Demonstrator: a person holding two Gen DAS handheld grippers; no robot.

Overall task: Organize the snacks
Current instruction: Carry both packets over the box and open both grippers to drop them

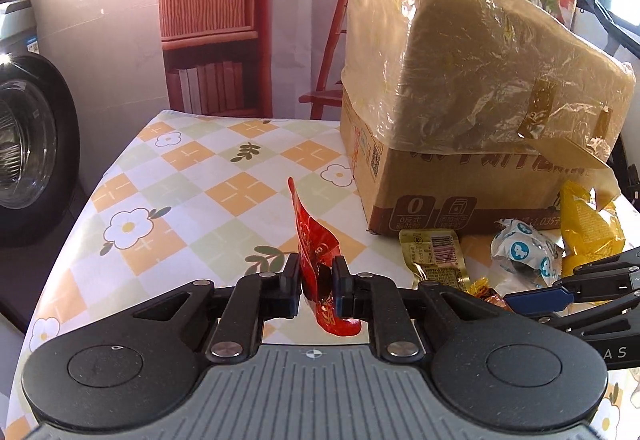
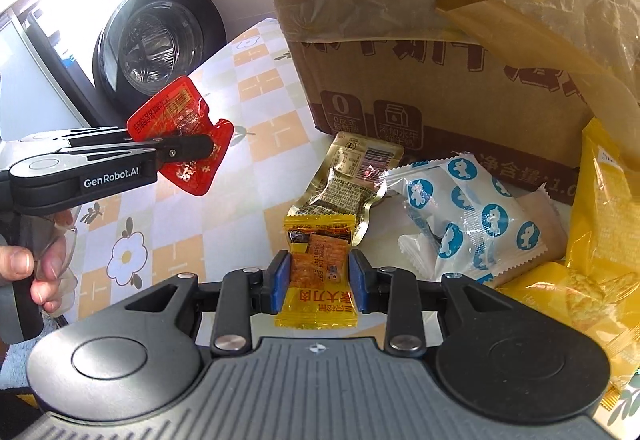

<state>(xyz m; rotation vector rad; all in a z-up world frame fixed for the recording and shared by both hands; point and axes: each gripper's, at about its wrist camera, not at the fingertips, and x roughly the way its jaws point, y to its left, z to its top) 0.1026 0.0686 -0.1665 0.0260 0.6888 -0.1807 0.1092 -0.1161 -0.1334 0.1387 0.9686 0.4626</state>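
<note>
My left gripper (image 1: 316,272) is shut on a red snack packet (image 1: 314,240) and holds it above the checked tablecloth (image 1: 192,176). From the right wrist view the same left gripper (image 2: 200,150) pinches the red packet (image 2: 176,116) at the left, clear of the table. My right gripper (image 2: 318,280) is shut on a yellow snack packet (image 2: 320,256) with brown crackers inside. Just beyond it lie a gold packet (image 2: 352,176), a white packet with blue dots (image 2: 468,208) and yellow bags (image 2: 600,200).
A large cardboard box (image 1: 460,112) wrapped in plastic film stands at the back right of the table, with the snack pile in front of it. A washing machine (image 1: 24,144) stands off the table's left edge. A person's hand (image 2: 36,268) grips the left tool.
</note>
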